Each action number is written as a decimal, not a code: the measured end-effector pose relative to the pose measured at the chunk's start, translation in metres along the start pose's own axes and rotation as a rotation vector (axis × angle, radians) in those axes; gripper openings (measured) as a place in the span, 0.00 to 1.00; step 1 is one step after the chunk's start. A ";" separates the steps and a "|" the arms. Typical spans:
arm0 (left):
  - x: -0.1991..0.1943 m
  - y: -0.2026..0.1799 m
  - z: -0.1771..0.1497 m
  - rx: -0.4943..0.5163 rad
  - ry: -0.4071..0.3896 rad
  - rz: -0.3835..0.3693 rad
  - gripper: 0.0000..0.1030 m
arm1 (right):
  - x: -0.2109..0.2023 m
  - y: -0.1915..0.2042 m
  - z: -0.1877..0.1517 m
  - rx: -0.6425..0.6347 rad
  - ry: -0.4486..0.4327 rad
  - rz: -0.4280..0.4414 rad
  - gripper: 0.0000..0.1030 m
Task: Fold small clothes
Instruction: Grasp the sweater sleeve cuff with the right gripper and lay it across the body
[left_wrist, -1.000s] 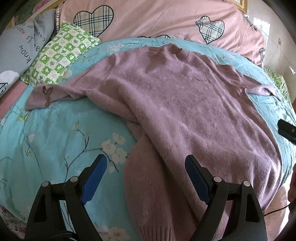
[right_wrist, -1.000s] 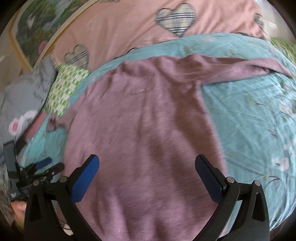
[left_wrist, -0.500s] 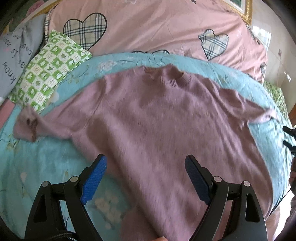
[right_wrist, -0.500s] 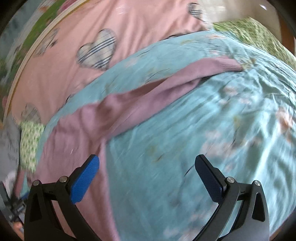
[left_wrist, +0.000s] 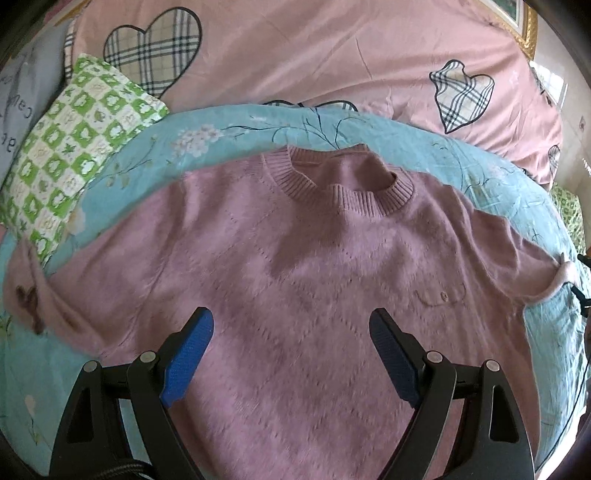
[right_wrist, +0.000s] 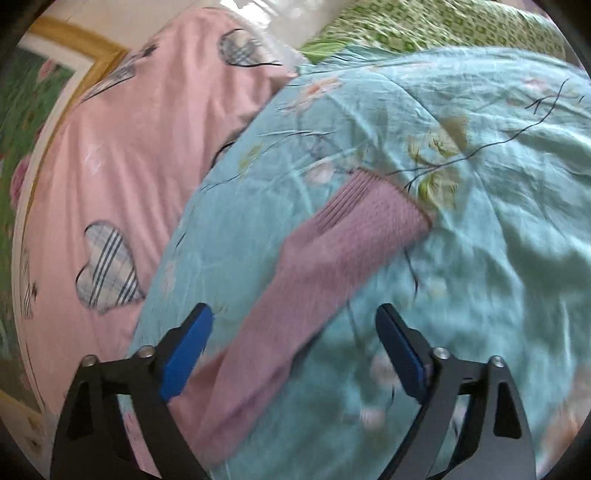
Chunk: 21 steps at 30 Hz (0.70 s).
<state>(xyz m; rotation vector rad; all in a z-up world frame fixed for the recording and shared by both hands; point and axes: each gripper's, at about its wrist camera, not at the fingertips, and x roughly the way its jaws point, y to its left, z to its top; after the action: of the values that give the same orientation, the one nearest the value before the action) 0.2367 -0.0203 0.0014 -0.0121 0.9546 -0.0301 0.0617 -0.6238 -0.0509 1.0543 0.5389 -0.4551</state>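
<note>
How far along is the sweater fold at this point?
Done: the pink sweater lies spread flat, front up, on the teal floral quilt. In hand: nothing gripped; the right gripper is closing around the sleeve, while the left gripper hangs open over the body. Left: every fold.

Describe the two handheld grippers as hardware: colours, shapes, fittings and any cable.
The left gripper and right gripper look alike: two black angular arms with triangular cut-outs, each tipped by a flat blue pad, and round silver bolt heads at the pivots. A dark braided cable shows at the bottom of the left wrist view. No hand or sleeve is clearly visible.
</note>
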 end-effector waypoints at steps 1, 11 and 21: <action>0.005 -0.002 0.002 0.004 0.004 0.002 0.84 | 0.004 -0.003 0.003 0.013 -0.001 -0.003 0.74; 0.055 0.003 -0.015 0.016 0.096 0.057 0.84 | -0.018 0.014 -0.004 -0.114 -0.127 0.008 0.12; 0.025 0.034 -0.052 -0.008 0.100 -0.011 0.84 | -0.024 0.175 -0.130 -0.471 0.102 0.374 0.11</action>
<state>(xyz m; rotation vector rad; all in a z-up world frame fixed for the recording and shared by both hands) 0.2091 0.0128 -0.0501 -0.0235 1.0546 -0.0369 0.1204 -0.4302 0.0338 0.7011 0.4935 0.0594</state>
